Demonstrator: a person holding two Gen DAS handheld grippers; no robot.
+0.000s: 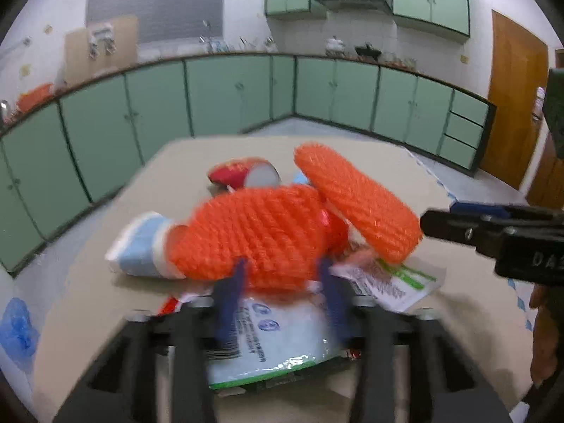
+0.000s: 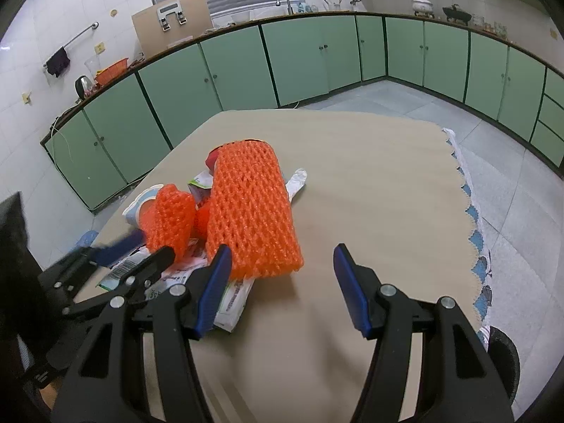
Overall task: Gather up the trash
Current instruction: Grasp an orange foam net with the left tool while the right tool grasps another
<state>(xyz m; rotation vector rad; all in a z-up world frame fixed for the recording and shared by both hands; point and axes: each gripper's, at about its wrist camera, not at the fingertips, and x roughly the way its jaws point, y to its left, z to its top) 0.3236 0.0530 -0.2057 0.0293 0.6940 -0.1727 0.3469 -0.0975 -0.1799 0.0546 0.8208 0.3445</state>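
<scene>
A pile of trash lies on the beige table (image 2: 370, 183). Two orange foam nets top it: a near one (image 1: 253, 236) (image 2: 172, 211) and a flatter one (image 1: 356, 204) (image 2: 252, 208). Under them lie a white plastic wrapper (image 1: 278, 338), a printed packet (image 1: 387, 282), a blue-and-white paper cup (image 1: 141, 246) and a red cup (image 1: 243, 172). My left gripper (image 1: 285, 278) is open, its blue fingertips on either side of the near orange net's lower edge. My right gripper (image 2: 282, 271) is open and empty, its left fingertip beside the flatter net.
Green cabinets (image 2: 299, 60) run along the walls behind the table. A blue bag (image 1: 17, 328) lies on the floor at the left. A lace-edged cloth (image 2: 476, 232) hangs off the table's right edge. A brown door (image 1: 514, 98) stands at the right.
</scene>
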